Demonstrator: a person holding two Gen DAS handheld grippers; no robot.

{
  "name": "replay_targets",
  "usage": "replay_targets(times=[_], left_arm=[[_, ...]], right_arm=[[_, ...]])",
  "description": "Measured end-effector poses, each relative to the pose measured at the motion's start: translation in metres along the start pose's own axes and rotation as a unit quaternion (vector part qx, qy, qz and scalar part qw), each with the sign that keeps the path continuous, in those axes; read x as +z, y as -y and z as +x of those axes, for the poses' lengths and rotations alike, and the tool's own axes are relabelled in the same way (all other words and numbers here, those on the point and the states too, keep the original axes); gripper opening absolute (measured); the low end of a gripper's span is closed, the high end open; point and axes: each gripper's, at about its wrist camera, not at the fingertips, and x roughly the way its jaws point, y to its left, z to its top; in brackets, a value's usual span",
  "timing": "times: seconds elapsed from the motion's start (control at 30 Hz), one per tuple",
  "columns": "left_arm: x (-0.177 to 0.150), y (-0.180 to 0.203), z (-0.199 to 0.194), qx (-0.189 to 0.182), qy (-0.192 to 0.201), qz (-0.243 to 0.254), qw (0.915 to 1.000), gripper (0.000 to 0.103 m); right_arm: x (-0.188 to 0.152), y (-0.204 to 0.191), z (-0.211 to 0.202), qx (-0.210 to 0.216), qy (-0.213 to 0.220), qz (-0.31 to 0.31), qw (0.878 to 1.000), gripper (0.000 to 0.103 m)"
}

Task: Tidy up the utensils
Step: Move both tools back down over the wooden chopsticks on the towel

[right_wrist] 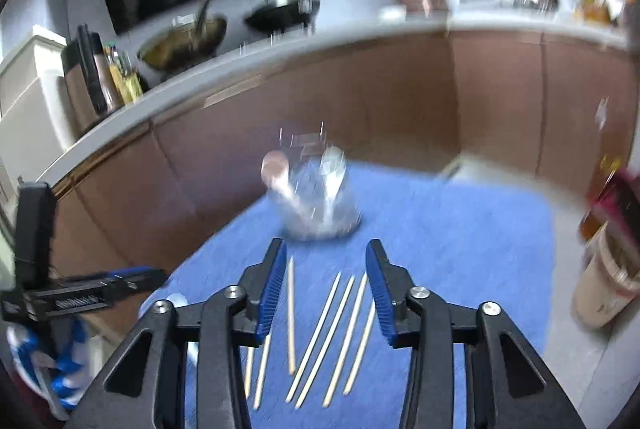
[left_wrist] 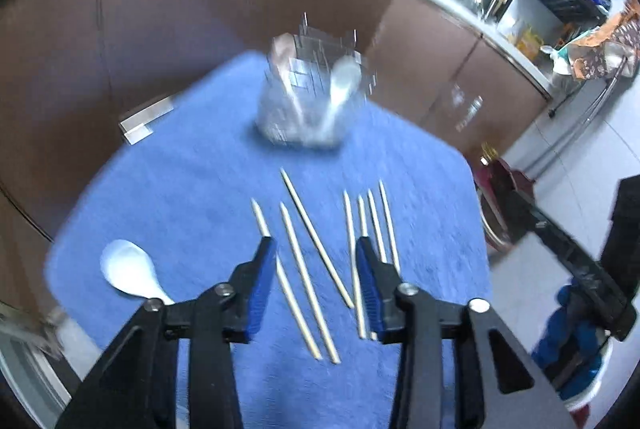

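I judge the sorting as started but mostly still ahead of me. At the far end of the blue cloth [left_wrist: 192,189] stands a clear holder [left_wrist: 308,97], blurred in both views, and two pale spoons [left_wrist: 340,85] already lean upright inside it, so that part looks done. Everything else still lies loose on the cloth: a fan of wooden chopsticks [left_wrist: 308,269] spread flat in the near half, some crossing at angles and a tighter bunch lying side by side to the right, and one white spoon [left_wrist: 128,269] lying flat near the left edge, well apart from the holder. My left gripper [left_wrist: 316,285] hangs above the chopsticks with its blue-padded fingers [left_wrist: 262,289] partly apart and nothing between them; the sticks I see in the gap lie on the cloth below, not in the grip. My right gripper [right_wrist: 326,293] is much the same, its fingers [right_wrist: 272,289] standing moderately apart and empty over the same sticks, pointing toward the holder. The wrist views are smeared, so I cannot count the chopsticks with confidence. What remains, as I read it, is gathering the chopsticks and the loose spoon into the holder.
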Motion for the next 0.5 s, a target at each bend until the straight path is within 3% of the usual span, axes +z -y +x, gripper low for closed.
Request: replay_targets(times=[0.07, 0.2, 0.33, 0.5], left_arm=[[0.0, 0.001, 0.024, -0.008, -0.031, -0.008, 0.9994, 0.025], [0.005, 0.002, 0.068, 0.002, -0.074, -0.019, 0.997, 0.024], [0.014, -0.007, 0.103, 0.015, -0.105, -0.039, 0.9936, 0.024], [0.02, -0.019, 0.133, 0.029, -0.127, -0.052, 0.9901, 0.023]], right_arm=[[-0.004, 0.008, 0.023, 0.006, -0.039, 0.009, 0.999, 0.026], [-0.009, 0.026, 0.083, 0.002, -0.12, 0.037, 0.992, 0.021], [-0.012, 0.037, 0.127, -0.015, -0.17, 0.042, 0.984, 0.021], [-0.01, 0.044, 0.162, -0.029, -0.2, 0.048, 0.978, 0.021]])
